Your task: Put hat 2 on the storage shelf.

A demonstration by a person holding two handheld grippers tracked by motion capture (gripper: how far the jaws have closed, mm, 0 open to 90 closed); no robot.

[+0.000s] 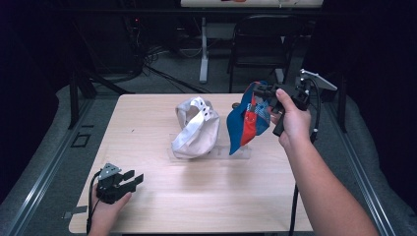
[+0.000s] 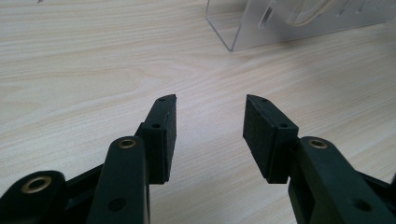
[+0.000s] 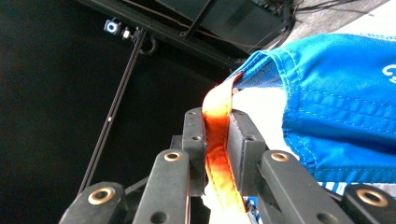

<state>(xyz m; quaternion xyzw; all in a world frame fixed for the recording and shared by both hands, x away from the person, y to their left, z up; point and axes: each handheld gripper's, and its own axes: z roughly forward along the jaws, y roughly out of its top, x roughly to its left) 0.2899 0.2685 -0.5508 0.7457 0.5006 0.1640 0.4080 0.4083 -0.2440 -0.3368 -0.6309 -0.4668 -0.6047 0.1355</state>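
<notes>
My right tool [image 1: 264, 91] pinches the orange strap [image 3: 218, 140] of a light, floppy blue cap [image 1: 243, 123] at two o'clock; my left tool [image 1: 129, 180] rests spread on the tabletop [image 1: 196, 196].

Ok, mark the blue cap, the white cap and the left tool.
blue cap [image 1: 239, 129]: high view, on its blue brim.
white cap [image 1: 196, 130]: high view, on its crown.
left tool [image 2: 210, 122]: left gripper view, midway between its open jaws.
</notes>
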